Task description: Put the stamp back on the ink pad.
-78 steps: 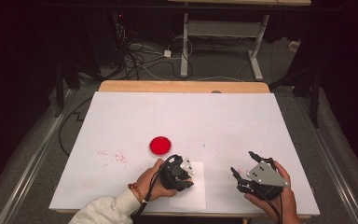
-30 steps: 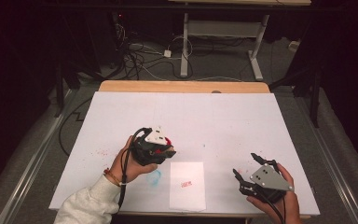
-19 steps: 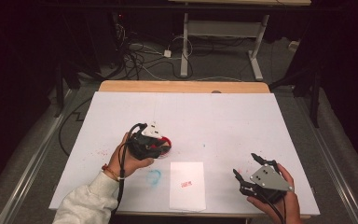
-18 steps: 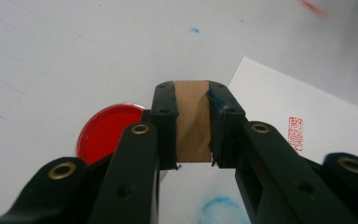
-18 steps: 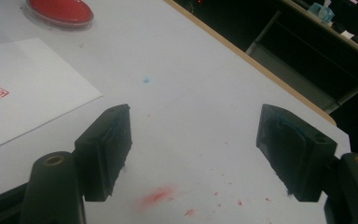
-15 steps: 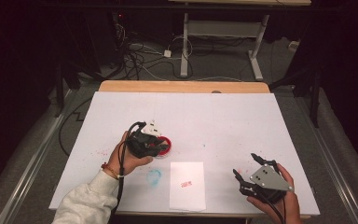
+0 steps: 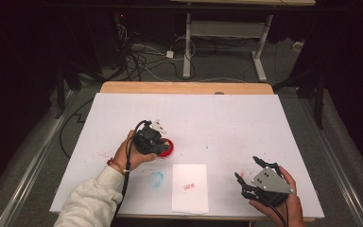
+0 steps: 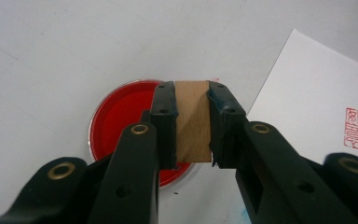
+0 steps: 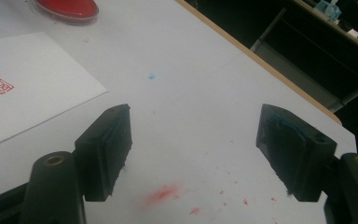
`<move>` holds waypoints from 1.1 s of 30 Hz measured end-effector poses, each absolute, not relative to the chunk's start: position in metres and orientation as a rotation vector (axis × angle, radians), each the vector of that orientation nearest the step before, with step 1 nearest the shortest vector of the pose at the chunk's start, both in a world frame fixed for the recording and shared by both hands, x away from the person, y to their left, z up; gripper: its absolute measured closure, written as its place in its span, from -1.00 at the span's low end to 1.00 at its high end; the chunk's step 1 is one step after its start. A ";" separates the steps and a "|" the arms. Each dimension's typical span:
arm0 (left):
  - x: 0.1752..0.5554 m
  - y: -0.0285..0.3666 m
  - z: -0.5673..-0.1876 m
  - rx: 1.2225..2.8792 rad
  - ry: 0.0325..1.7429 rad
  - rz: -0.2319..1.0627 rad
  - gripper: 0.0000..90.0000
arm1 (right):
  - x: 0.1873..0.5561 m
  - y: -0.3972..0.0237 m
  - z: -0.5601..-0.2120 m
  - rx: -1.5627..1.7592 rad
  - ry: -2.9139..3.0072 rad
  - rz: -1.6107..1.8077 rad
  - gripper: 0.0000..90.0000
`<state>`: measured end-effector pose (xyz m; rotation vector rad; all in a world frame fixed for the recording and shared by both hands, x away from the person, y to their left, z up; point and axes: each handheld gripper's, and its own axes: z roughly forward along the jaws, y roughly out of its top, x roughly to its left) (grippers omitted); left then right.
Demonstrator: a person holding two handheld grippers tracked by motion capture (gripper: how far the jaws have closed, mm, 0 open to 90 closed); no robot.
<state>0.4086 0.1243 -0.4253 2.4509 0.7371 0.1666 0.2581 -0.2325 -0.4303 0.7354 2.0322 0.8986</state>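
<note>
White paper is covering the table (image 7: 227, 118), where the left gripper (image 8: 191, 95) is pointing down over the red ink pad (image 8: 121, 121), its jaws clamping a brown wooden stamp (image 8: 192, 121). Beside the stamped sheet (image 7: 189, 187), the right gripper (image 9: 193, 116) is resting low, jaws gaping wide apart, holding nothing

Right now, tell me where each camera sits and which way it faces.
High view: above the person's side, looking forward and down on the white table; forearms, left gripper, right gripper.
Left gripper view: on that gripper, looking down its jaws, shut on a wooden stamp over the red ink pad.
Right gripper view: low, looking across the table between open jaws.
All three share the stamped paper and the ink pad.
</note>
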 end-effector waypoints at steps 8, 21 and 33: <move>0.419 0.126 -0.432 2.489 0.771 0.161 0.62 | 0.258 -0.232 -0.432 0.730 2.045 0.890 -0.40; 0.424 0.126 -0.438 2.500 0.804 0.161 0.58 | 0.259 -0.231 -0.432 0.719 2.057 0.885 -0.40; 0.422 0.126 -0.435 2.490 0.789 0.174 0.59 | 0.258 -0.231 -0.433 0.722 2.057 0.884 -0.40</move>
